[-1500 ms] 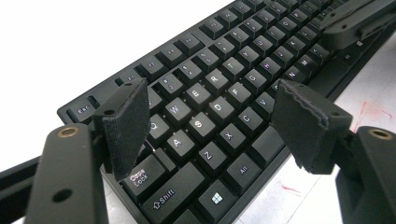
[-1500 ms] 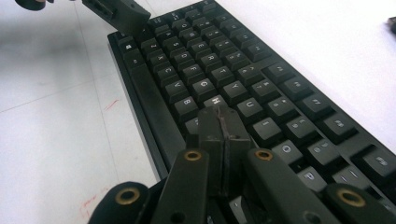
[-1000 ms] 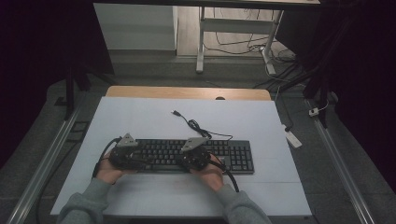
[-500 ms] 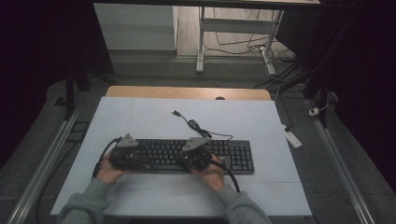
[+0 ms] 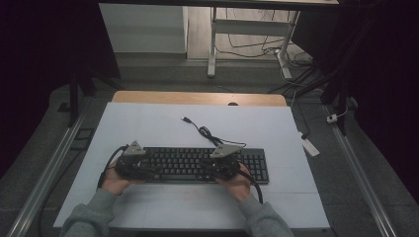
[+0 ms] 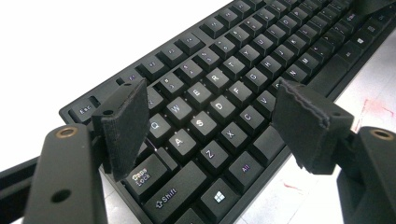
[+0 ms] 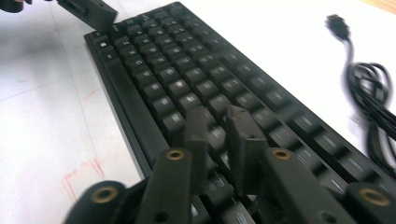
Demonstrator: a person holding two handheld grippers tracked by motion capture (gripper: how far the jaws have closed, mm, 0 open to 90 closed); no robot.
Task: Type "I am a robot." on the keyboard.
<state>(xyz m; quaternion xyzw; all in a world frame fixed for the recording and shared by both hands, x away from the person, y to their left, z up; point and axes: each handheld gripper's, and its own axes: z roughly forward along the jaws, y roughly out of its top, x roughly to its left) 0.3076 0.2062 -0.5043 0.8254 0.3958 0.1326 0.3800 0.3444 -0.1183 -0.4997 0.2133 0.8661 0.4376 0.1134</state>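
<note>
The work in hand looks like pressing keys on the flat black plastic full-size keyboard point(image 5: 197, 165), which lies across the lower middle of the high view on the white table top point(image 5: 148, 123), its loose black cable with a plug point(image 5: 207, 132) coiled just behind it toward the centre of the frame. To do it well, I would judge that each tool should come down on one key at a time, tip nearly upright, so the neighbouring keys stay untouched, and the board should not be shoved along the table. The left gripper point(image 6: 212, 123) hangs over the keyboard's left end with its jaws spread wide, nothing between them; through the gap its own view shows the letter keys around A, S and Z, and I cannot tell whether a pad brushes the caps. The right gripper point(image 7: 219, 140) sits low over the keys near the board's right-hand part; its jaws have just been opening and stand a narrow gap apart, empty, their tips close above the key rows.
</note>
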